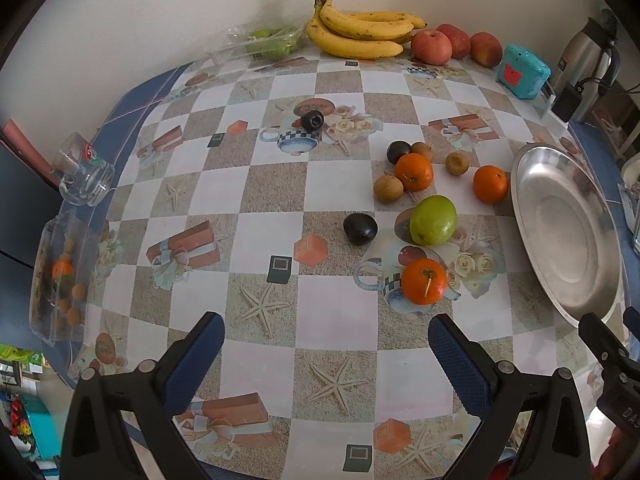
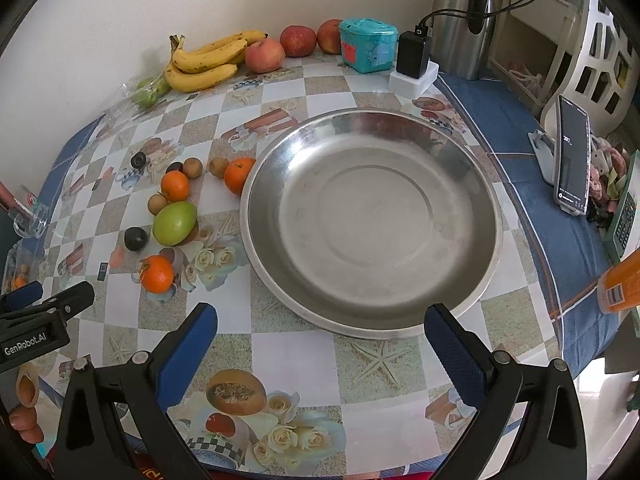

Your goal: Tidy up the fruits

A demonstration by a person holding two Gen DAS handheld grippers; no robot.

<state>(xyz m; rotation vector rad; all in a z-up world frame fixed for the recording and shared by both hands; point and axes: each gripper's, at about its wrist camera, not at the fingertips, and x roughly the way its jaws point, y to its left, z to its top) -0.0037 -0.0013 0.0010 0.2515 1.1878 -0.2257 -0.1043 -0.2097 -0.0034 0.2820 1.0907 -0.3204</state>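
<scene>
A teal box [image 2: 369,45], charger [image 2: 413,59], steel flask [image 2: 464,20] and propped phone [image 2: 573,160] stood on the table's [image 2: 288,354] far-right side; a glass mug [image 1: 82,172] lay at left.

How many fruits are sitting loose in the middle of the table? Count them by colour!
Bright orange round citrus fruits: 3
Small brown round fruits: 3
Dark purple-black round fruits: 3
Large green oval fruit: 1
Total: 10

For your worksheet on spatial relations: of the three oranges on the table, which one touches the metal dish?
The orange at the dish's far-left rim, beside a small brown fruit. The other two oranges lie clear of the dish.
</scene>
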